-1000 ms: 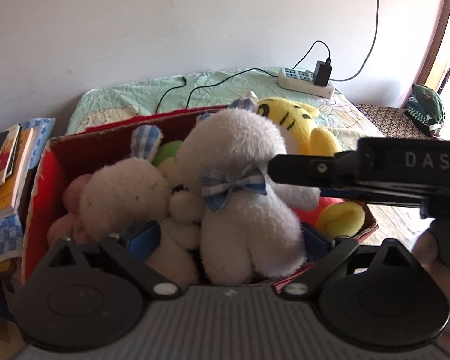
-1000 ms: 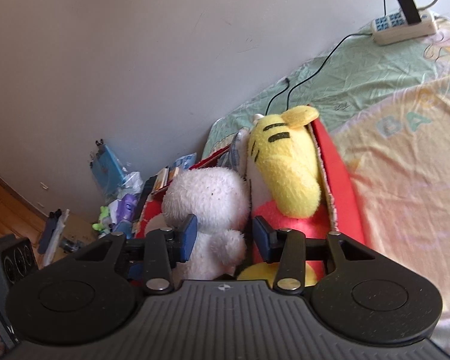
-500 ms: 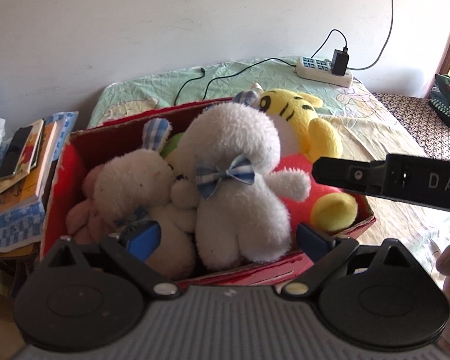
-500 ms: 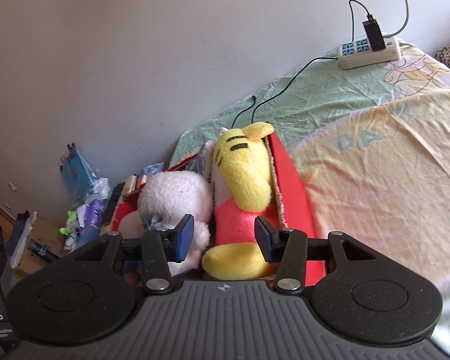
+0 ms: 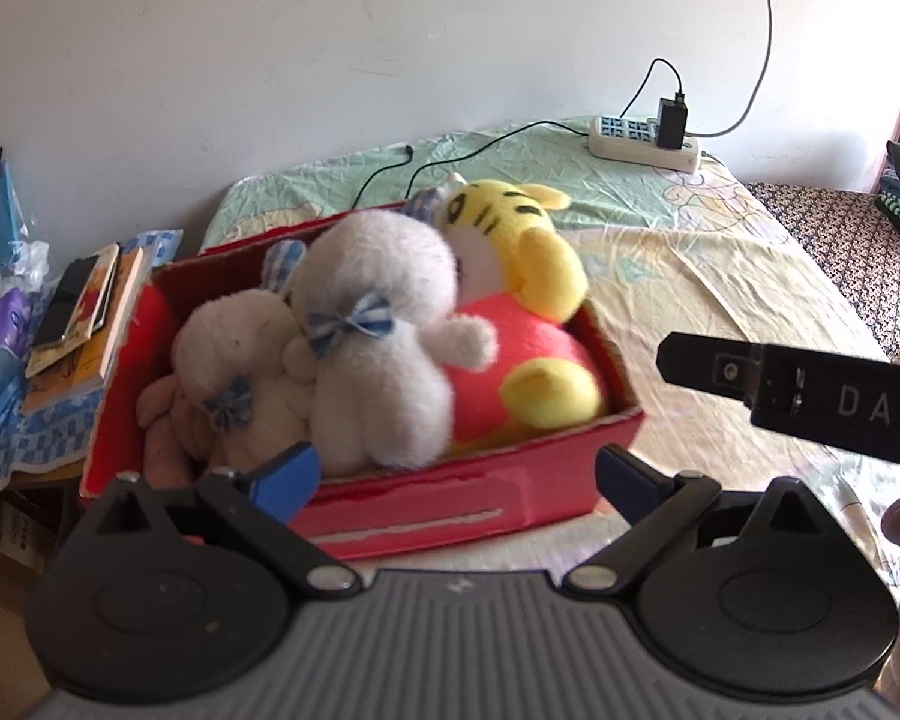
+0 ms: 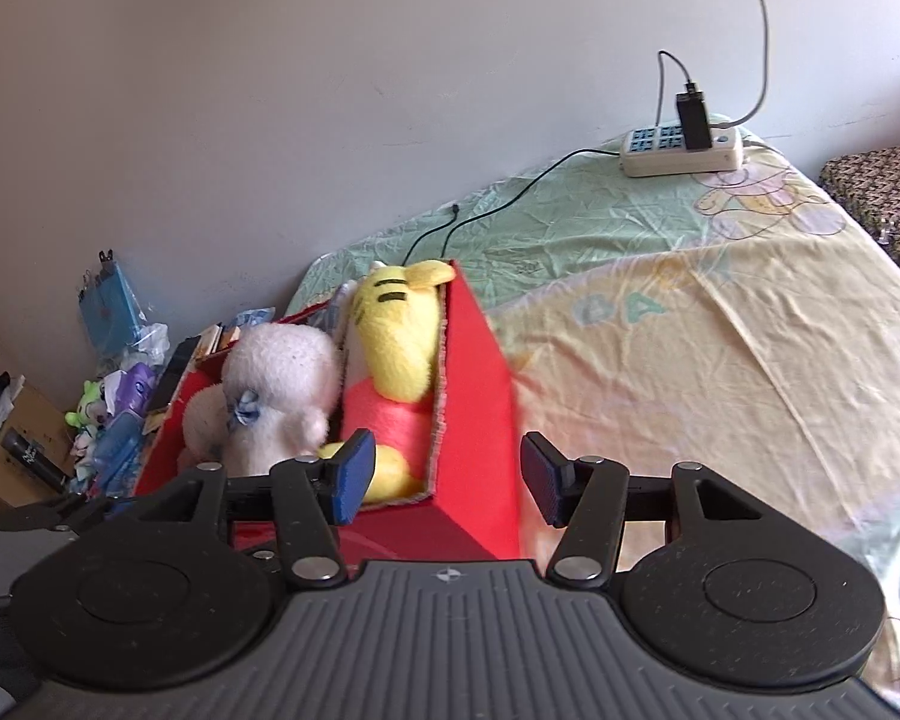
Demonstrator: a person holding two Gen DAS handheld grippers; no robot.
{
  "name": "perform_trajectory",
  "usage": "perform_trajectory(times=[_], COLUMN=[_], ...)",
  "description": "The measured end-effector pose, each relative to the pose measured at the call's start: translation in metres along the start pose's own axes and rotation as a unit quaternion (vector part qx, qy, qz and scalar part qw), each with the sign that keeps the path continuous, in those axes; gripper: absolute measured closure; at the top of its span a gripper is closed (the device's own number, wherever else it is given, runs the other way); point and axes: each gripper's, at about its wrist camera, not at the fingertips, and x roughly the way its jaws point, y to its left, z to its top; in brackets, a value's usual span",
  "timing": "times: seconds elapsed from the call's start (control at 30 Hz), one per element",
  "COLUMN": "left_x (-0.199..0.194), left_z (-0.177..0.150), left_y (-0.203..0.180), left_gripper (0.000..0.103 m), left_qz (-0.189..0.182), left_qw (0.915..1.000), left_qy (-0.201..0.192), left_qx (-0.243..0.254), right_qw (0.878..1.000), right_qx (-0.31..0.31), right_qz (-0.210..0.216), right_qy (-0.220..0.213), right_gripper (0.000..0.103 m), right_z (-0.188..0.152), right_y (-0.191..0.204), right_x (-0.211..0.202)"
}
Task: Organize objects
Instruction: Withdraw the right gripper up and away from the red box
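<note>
A red cardboard box (image 5: 450, 510) (image 6: 480, 420) sits on the bed, packed with plush toys. A white plush with a blue checked bow (image 5: 384, 348) (image 6: 276, 384) lies in the middle. To its right is a yellow tiger plush in a pink shirt (image 5: 522, 300) (image 6: 399, 342). A smaller cream plush (image 5: 240, 360) and a pinkish one (image 5: 162, 414) fill the left end. My left gripper (image 5: 456, 474) hovers open in front of the box, holding nothing. My right gripper (image 6: 444, 474) is open over the box's right wall, also empty. Its black body (image 5: 810, 402) shows in the left wrist view.
A white power strip (image 5: 648, 141) (image 6: 681, 153) with a black charger and cables lies at the bed's far edge by the wall. Books and a phone (image 5: 84, 312) are stacked left of the box. Toys and bags (image 6: 114, 396) clutter the floor at left. Open bedsheet (image 6: 720, 330) stretches right.
Both grippers have pulled back from the box and away from the plush toys. The right gripper's fingers have spread wider. The toys stay in the box.
</note>
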Motion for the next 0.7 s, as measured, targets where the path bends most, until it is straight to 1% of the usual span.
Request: perform_trajectory(times=[0.07,0.23,0.43,0.6,0.7], left_x=[-0.001,-0.001,0.007,0.015,0.018], left_z=[-0.003,-0.012,-0.022,-0.032,-0.035], left_y=[-0.011,-0.034,-0.064,-0.082,-0.088], left_gripper=[0.004,0.003,0.003,0.003,0.003], left_qz=[-0.002,-0.01,-0.007,0.014,0.01], left_qw=[1.0,0.9998,0.9993,0.9977,0.9969], left_qy=[0.001,0.011,0.038,0.066,0.077], left_qx=[0.0,-0.009,0.002,0.009,0.007], right_qw=[1.0,0.999,0.997,0.994,0.991], right_qx=[-0.003,-0.018,-0.018,-0.019,-0.02], right_qz=[-0.015,-0.048,-0.076,-0.109,-0.129], right_qy=[-0.004,0.0,0.012,0.016,0.024], right_gripper=[0.034,0.033,0.033,0.033,0.033], right_z=[-0.002,-0.008,-0.017,-0.023,-0.025], right_y=[-0.006,-0.027,-0.051,-0.064,-0.071], right_x=[-0.006,-0.018,-0.029,-0.037,-0.039])
